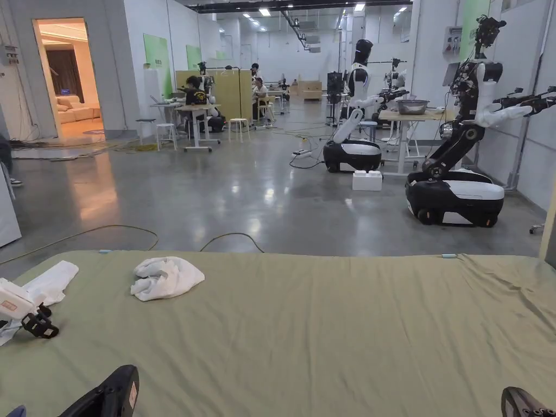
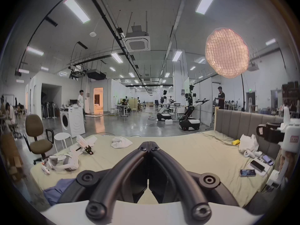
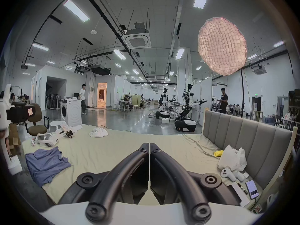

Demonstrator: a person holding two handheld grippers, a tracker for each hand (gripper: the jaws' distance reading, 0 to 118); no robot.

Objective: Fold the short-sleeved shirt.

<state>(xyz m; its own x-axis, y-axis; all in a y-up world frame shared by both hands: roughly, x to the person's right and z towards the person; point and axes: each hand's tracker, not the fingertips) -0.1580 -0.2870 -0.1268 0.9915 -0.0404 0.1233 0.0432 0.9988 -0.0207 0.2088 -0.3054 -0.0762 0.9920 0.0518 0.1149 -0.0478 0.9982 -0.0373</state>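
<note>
A crumpled blue shirt point(image 3: 47, 165) lies on the near left corner of the green-sheeted bed point(image 1: 326, 336); in the left gripper view the blue shirt point(image 2: 55, 191) sits just left of the jaws. A bunched white garment point(image 1: 165, 278) rests near the bed's far edge, left of centre. My left gripper point(image 2: 149, 145) hovers over the near edge of the bed, jaws pressed together with nothing between them. My right gripper point(image 3: 149, 145) is held the same way farther right, shut and empty. Both are well short of either garment.
A spare white gripper tool point(image 1: 21, 309) and a white headset point(image 3: 47, 138) lie at the bed's left side. A plastic bag point(image 3: 232, 160), controllers and phones point(image 3: 251, 189) sit by the grey headboard point(image 3: 243, 136). Wheeled robots point(image 1: 456, 190) stand on the floor beyond.
</note>
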